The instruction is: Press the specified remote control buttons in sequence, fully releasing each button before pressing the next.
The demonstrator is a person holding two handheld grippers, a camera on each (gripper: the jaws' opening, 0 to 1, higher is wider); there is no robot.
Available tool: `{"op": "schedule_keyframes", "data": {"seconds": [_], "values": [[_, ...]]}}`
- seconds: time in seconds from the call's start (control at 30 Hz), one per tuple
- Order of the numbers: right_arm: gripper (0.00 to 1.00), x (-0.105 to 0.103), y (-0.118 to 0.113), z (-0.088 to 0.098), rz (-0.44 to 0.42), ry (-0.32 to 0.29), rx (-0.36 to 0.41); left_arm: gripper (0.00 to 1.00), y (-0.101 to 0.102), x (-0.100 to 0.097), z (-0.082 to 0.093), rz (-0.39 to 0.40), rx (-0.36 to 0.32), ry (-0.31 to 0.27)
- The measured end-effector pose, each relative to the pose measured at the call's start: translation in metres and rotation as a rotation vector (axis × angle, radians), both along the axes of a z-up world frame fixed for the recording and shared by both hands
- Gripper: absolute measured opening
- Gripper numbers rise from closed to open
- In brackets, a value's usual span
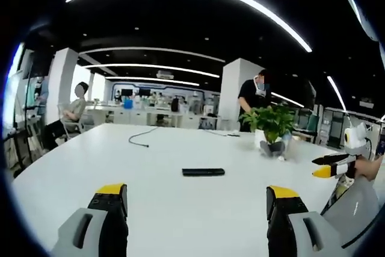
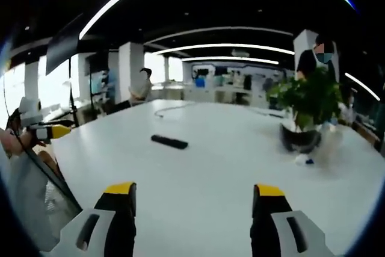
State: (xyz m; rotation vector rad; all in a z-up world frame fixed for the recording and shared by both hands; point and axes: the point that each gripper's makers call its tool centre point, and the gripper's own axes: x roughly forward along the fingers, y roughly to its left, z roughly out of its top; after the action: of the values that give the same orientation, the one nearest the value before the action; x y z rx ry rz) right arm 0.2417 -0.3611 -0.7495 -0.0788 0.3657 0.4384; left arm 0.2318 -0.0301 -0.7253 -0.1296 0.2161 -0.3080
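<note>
Remote: I see the remote (image 1: 203,172) lying flat on the white tabletop (image 1: 150,209), at 12 o'clock from my left tongs (image 1: 197,203), well apart.
Left tongs: spread wide, nothing between them.
Right tongs: my right tongs (image 2: 194,206) are spread too, empty; remote at 11 o'clock.
Plant: potted plant (image 2: 310,109) at 2 o'clock, far side.
Cable: black cable (image 1: 141,138) beyond the remote.

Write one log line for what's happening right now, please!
remote control flat on white table, untouched | left gripper open, short of it | right gripper open, short of it | potted plant behind
</note>
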Motion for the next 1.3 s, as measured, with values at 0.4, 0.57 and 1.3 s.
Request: {"op": "schedule_keyframes", "data": {"seconds": [0.4,0.57,1.3], "values": [[0.76,-0.003,0.003,-0.01,0.017,0.051,-0.012,1.0,-0.016,0.006,0.004,-0.066,0.019,0.043],[0.75,-0.003,0.002,-0.011,0.019,0.061,-0.013,1.0,-0.021,0.018,0.008,-0.089,-0.001,0.05],[0.73,-0.002,-0.001,-0.01,0.015,0.057,-0.03,1.0,-0.053,0.054,-0.002,-0.214,0.079,0.112]]}}
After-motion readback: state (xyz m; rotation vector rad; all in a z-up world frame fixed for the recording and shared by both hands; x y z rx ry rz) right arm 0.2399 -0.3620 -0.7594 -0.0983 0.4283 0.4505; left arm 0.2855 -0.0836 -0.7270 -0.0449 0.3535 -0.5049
